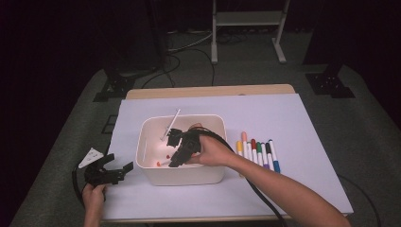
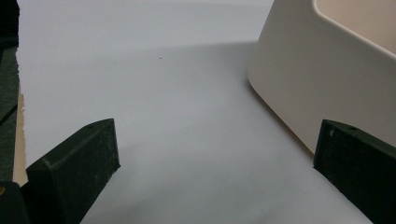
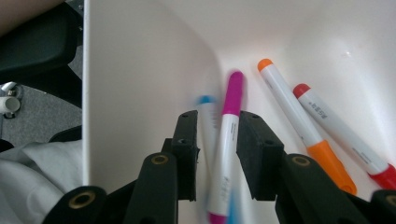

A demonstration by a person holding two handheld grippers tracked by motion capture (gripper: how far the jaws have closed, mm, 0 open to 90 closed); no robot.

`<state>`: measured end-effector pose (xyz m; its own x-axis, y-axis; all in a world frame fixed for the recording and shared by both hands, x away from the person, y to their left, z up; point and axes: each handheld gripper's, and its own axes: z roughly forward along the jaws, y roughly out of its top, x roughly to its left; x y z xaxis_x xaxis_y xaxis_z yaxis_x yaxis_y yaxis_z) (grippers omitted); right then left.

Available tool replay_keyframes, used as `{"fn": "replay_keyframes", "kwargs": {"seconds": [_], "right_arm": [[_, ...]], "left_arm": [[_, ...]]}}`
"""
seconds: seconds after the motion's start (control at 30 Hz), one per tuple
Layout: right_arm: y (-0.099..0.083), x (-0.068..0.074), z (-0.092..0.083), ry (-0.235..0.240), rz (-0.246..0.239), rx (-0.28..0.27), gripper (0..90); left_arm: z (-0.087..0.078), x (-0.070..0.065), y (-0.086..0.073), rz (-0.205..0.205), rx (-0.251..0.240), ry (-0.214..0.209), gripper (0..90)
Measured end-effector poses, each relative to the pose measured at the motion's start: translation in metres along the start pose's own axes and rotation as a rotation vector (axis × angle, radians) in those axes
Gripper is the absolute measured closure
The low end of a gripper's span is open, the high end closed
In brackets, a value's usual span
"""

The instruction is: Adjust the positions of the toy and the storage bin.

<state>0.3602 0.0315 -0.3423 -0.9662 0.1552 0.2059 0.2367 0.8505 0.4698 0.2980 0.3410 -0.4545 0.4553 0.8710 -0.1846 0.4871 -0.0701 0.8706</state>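
My right gripper (image 1: 174, 149) reaches down into the white bin (image 1: 184, 176). In the right gripper view its jaws (image 3: 217, 121) stand a little apart around a pink marker (image 3: 229, 116). A blurred blue marker (image 3: 205, 106) lies just behind it, against the bin wall (image 3: 140, 70). The pads do not press on either one. An orange marker (image 3: 299, 126) and a red marker (image 3: 343, 137) lie on the bin floor to the right. My left gripper (image 1: 120, 163) rests open on the table left of the bin, with nothing between its jaws (image 2: 217, 135).
A row of several coloured markers (image 1: 257, 153) lies on the lavender sheet (image 1: 293, 118) right of the bin. A white marker (image 1: 172, 122) leans over the bin's back rim. The bin's outer wall (image 2: 299, 79) stands close to the left gripper's right jaw.
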Motion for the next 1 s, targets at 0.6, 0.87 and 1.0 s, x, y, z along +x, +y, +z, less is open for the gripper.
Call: {"fn": "replay_keyframes", "kwargs": {"seconds": [0.6, 0.87, 1.0], "right_arm": [[-0.051, -0.002, -0.087, -0.083, 0.076, -0.193, 63.5], [-0.092, -0.004, -0.121, -0.138, 0.129, -0.253, 62.8], [-0.111, -0.004, -0.134, -0.153, 0.163, -0.273, 62.3]], "left_arm": [[0.000, 0.000, 0.000, 0.004, 0.005, 0.004, 0.0], [0.000, -0.001, 0.000, 0.008, 0.007, 0.007, 0.0], [0.000, -0.001, 0.000, 0.010, 0.008, 0.008, 0.0]]}}
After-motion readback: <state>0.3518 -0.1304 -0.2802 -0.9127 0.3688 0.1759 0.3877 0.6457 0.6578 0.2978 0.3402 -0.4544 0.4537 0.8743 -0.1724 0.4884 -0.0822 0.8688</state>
